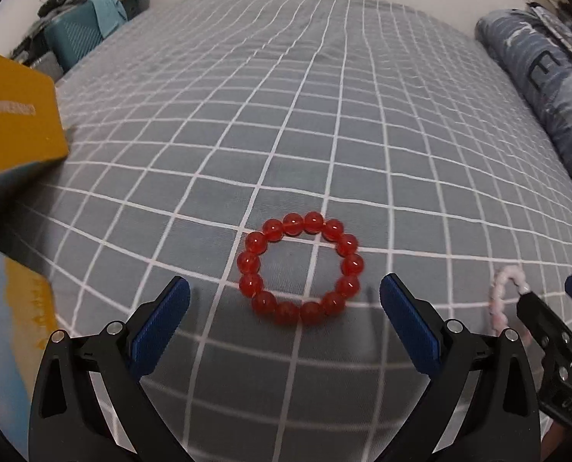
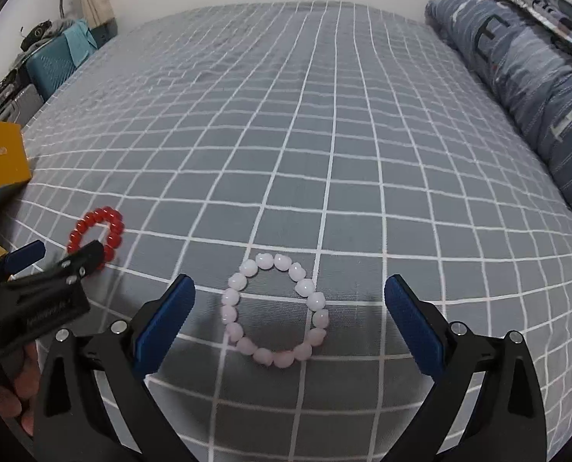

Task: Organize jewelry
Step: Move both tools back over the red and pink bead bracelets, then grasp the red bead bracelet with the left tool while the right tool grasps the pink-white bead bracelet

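A red bead bracelet point(image 1: 264, 233) lies flat on the grey checked bedsheet, just ahead of my open, empty left gripper point(image 1: 284, 292). A pale pink bead bracelet point(image 2: 230, 300) lies flat between the open fingers of my empty right gripper point(image 2: 289, 288). In the right wrist view the red bracelet point(image 2: 110, 217) shows at left, partly behind the left gripper point(image 2: 60, 254). In the left wrist view the pink bracelet point(image 1: 499, 292) shows at right, partly behind the right gripper point(image 1: 547, 288). A yellow box point(image 1: 14, 115) stands at far left.
The yellow box also shows in the right wrist view point(image 2: 1, 156). A rolled blue patterned quilt point(image 2: 524, 77) lies along the bed's right side. A teal suitcase point(image 1: 74, 36) and clutter stand beyond the bed's far left corner. A white wall lies behind.
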`<move>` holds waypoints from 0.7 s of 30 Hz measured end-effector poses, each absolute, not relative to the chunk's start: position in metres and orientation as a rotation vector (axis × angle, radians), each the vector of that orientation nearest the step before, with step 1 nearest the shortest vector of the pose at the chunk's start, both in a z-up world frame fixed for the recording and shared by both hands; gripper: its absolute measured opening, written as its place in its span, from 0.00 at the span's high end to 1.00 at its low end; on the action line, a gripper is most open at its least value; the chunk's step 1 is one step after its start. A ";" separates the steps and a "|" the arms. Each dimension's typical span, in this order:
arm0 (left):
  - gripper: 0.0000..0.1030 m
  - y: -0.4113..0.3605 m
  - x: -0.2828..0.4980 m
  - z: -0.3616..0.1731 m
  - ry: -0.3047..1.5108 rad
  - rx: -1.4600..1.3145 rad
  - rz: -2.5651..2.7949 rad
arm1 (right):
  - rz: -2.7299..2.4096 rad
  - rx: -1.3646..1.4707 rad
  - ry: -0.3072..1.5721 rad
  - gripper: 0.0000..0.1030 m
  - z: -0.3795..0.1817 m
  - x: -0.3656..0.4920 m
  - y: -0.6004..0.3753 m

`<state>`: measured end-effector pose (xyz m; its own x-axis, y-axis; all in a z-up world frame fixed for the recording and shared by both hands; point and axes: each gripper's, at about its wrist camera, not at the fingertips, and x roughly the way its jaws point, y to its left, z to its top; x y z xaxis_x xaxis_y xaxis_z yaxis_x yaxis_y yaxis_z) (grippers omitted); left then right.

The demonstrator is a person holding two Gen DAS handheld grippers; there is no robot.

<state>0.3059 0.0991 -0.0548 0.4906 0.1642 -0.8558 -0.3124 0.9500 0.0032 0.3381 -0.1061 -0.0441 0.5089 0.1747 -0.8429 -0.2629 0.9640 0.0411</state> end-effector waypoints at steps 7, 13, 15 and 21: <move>0.06 0.103 0.318 -0.067 1.017 -0.171 0.289 | 0.270 -0.089 1.042 0.23 -0.057 0.344 -0.105; 0.06 0.104 0.326 -0.074 1.014 -0.164 0.300 | 0.266 -0.098 1.067 0.35 -0.067 0.349 -0.106; 0.06 0.102 0.327 -0.076 1.010 -0.161 0.307 | 0.261 -0.105 1.067 0.39 -0.069 0.350 -0.105; 0.18 0.099 0.325 -0.077 0.997 -0.158 0.314 | 0.252 -0.119 1.060 0.67 -0.067 0.349 -0.103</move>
<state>0.3255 0.0989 -0.0766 0.5026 0.1868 -0.8441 -0.3305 0.9437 0.0121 0.3491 -0.1035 -0.0671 0.4635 0.1475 -0.8737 -0.2612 0.9650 0.0243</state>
